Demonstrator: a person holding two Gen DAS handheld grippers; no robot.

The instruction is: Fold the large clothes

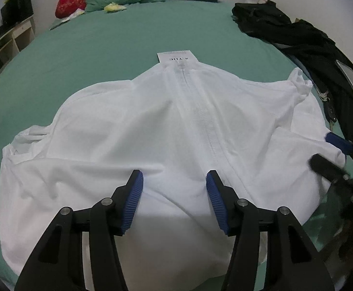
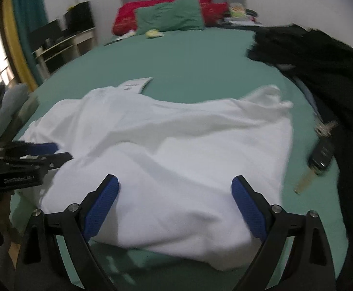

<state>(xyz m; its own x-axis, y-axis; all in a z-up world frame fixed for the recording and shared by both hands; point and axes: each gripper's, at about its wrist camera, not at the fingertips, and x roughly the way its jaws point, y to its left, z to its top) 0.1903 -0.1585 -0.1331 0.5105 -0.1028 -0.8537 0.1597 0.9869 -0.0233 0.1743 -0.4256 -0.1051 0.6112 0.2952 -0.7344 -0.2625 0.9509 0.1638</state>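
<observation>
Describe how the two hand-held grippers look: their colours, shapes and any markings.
Both are alike. The left hand-held gripper and the right hand-held gripper have black, angular, tapering fingers with ribbed blue pads and round silver pivot screws. The left one's body carries white lettering, too blurred to read. No cables show.

**White zip garment spread on the bed**

The white garment [image 1: 166, 126] lay flat on the green bed [image 1: 128, 41], zipper [image 1: 195, 101] running away from the left gripper [image 1: 174, 184], whose blue pads stood apart over its hem. The right gripper [image 1: 331, 155], blurred, seemed to touch its right edge.
</observation>
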